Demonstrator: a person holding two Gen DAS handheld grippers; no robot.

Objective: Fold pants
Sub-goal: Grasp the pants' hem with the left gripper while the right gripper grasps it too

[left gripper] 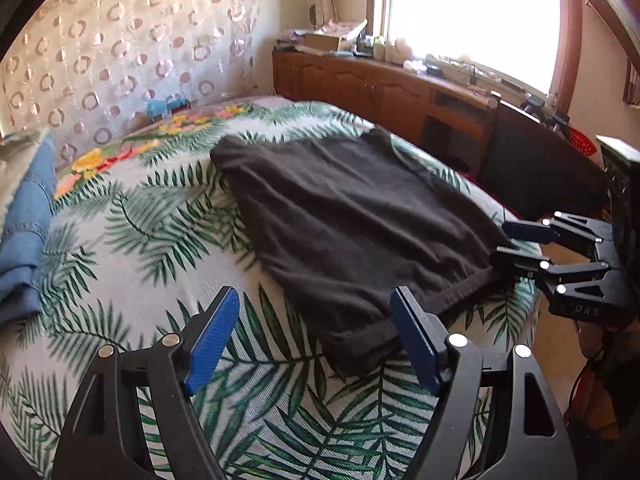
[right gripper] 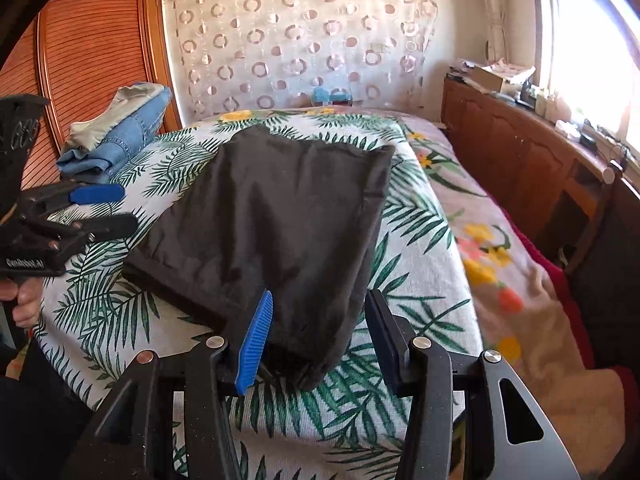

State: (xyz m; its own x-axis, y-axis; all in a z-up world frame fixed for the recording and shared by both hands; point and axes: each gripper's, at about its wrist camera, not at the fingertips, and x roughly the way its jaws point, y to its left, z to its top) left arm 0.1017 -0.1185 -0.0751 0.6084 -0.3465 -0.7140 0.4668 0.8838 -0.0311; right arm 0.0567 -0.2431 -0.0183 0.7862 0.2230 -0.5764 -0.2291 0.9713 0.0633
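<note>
Fingers [right gripper: 256, 340] flank pants [right gripper: 272, 216] stretching away.

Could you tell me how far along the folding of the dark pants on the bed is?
Done: the dark pants lie folded into a flat panel on the bed. In hand: nothing; the left tool and right tool hover open at the near edge. Left: probably another fold, then stacking with the folded jeans.
</note>
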